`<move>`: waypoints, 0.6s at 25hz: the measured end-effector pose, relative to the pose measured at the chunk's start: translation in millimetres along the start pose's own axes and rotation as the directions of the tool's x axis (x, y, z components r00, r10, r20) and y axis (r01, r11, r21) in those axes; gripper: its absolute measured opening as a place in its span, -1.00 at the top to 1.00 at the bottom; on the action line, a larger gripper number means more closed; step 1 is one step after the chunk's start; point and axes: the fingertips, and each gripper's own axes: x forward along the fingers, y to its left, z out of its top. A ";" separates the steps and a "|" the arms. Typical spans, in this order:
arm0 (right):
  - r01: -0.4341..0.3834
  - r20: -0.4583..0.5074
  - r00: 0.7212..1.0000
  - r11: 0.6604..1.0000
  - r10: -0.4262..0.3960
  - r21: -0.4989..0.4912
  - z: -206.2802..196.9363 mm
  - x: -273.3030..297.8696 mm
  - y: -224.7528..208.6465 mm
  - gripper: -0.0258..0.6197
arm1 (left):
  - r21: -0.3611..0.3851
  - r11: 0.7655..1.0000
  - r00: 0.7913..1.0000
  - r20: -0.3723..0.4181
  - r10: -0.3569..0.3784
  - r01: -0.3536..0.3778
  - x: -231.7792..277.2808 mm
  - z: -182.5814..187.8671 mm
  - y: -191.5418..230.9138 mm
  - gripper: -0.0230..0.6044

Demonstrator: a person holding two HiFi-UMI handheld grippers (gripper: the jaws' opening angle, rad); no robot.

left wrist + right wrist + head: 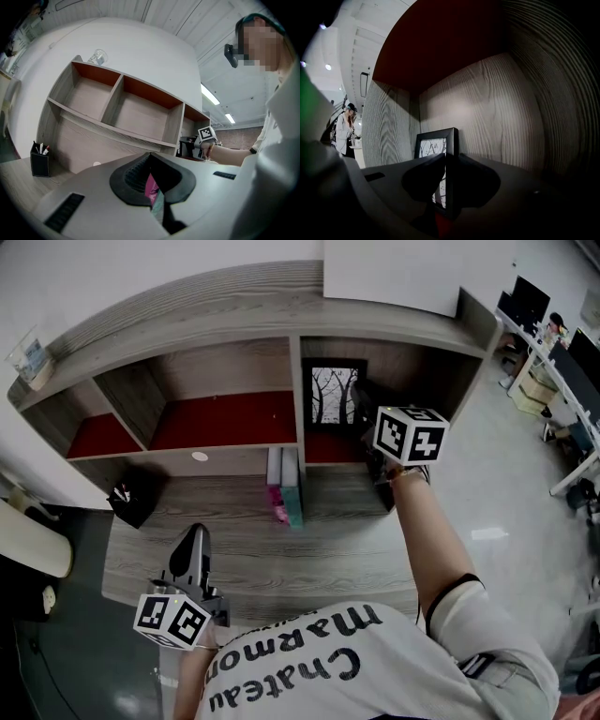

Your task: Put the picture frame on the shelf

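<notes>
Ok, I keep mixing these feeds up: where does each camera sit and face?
Head view: on the person's head, looking down at desk and shelf; left gripper, right gripper, right forearm show.
Left gripper view: on that gripper, facing the shelf; its jaws, the person's torso show.
Right gripper view: inside the shelf's right compartment, facing the picture frame between its jaws.
Head and right gripper views share the picture frame.

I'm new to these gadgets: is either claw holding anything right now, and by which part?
The right gripper holds the picture frame by its right side edge, upright in the right compartment of the shelf. The left gripper holds nothing.
</notes>
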 end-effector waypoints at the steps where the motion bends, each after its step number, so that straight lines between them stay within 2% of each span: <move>1: 0.003 -0.002 1.000 1.000 -0.003 -0.002 -0.2 0.3 -0.3 0.62 | 0.001 1.000 1.000 0.001 -0.001 0.001 -0.5 0.5 0.0 0.87; 15: 0.002 0.004 1.000 1.000 -0.002 -0.015 0.9 3.1 -0.2 0.61 | -0.001 1.000 1.000 0.009 0.000 0.000 -4.7 1.9 6.4 0.87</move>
